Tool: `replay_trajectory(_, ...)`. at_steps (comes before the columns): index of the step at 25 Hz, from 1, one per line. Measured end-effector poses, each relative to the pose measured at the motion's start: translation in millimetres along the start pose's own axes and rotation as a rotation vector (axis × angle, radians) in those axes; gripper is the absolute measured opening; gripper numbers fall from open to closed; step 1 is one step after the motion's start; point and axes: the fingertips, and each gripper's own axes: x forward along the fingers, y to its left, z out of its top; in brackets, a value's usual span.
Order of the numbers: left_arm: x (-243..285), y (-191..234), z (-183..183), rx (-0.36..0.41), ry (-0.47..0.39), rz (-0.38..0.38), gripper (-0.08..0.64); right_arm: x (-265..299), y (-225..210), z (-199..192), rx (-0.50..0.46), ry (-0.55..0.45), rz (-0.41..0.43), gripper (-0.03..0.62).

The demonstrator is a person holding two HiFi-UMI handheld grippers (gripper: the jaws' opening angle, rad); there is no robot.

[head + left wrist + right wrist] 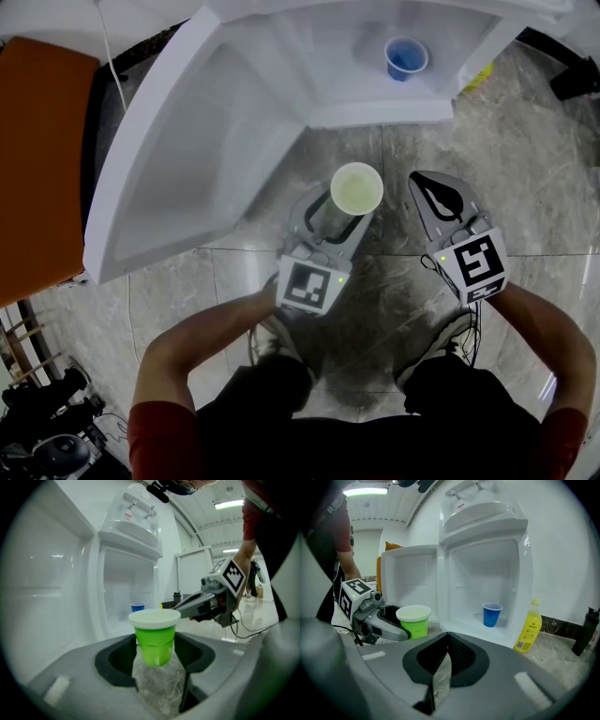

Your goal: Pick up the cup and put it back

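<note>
Left tongs (339,217) clamp the green cup (154,639) mid-wall below its rim, in the air short of the open fridge (478,541), right tongs (446,656) pinched shut on nothing; cup looks light, thin, crushable, so squeeze gently; right gripper view alone plainly shows the yellow bottle (528,626) beside the fridge.

Grey marble floor (394,281); white fridge (328,56), door (187,159) open; orange board (37,159) left; ceiling strip light (365,491)
</note>
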Motion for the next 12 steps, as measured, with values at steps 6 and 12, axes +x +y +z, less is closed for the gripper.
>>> replay_trajectory(6,3.3,2.0,-1.6,-0.029,-0.003,0.011,0.252,0.7,-3.3,0.4,0.014,-0.02,-0.012,0.0)
replay_trajectory(12,12.6,4.8,3.2,-0.035,-0.015,0.019,0.252,-0.1,-4.3,-3.8,0.012,-0.001,-0.003,0.0)
